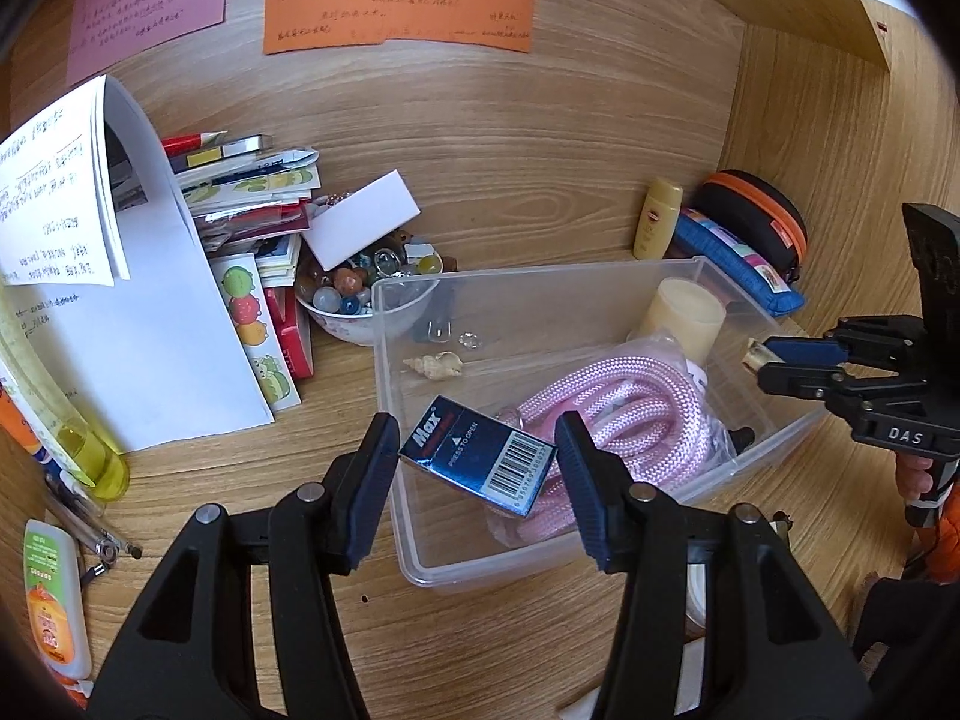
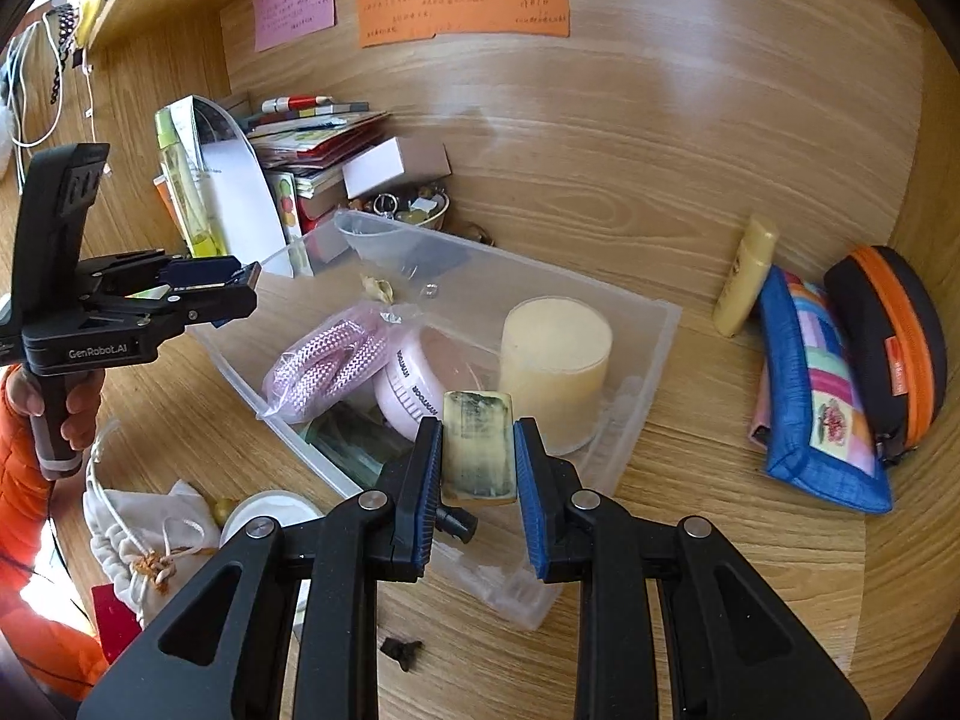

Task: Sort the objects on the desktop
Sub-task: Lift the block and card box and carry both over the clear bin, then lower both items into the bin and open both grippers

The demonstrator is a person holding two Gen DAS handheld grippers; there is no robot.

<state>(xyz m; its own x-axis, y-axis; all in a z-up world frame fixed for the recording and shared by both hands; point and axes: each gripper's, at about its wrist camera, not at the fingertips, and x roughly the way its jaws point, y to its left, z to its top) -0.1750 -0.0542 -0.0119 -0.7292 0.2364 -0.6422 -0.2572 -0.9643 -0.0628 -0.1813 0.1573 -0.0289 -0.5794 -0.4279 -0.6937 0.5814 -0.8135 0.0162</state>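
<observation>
The left gripper (image 1: 477,468) hangs over the near-left corner of the clear bin (image 1: 774,453), jaws pinching a blue Max box (image 1: 480,456) by its two ends, the box tilted with its barcode toward the camera and held above the bin's floor. The right gripper (image 2: 477,468) is at the bin's (image 2: 636,360) other side, over its near rim, jaws pressed on a yellowish block (image 2: 479,447) with dark smudges; in the left view the same gripper (image 1: 759,363) shows at the bin's right edge with the block's end poking out. Inside the bin lie a pink rope (image 1: 624,414) in a plastic bag, a cream candle (image 2: 555,369) standing upright at the far-right end, a pink round case (image 2: 420,396) next to the rope, and a small shell (image 1: 435,366) near the far-left wall. Just left of the bin sits a bowl (image 1: 345,324) of marbles; right of it lie a blue pouch (image 2: 816,402) and a black case (image 2: 888,342) trimmed in orange.
</observation>
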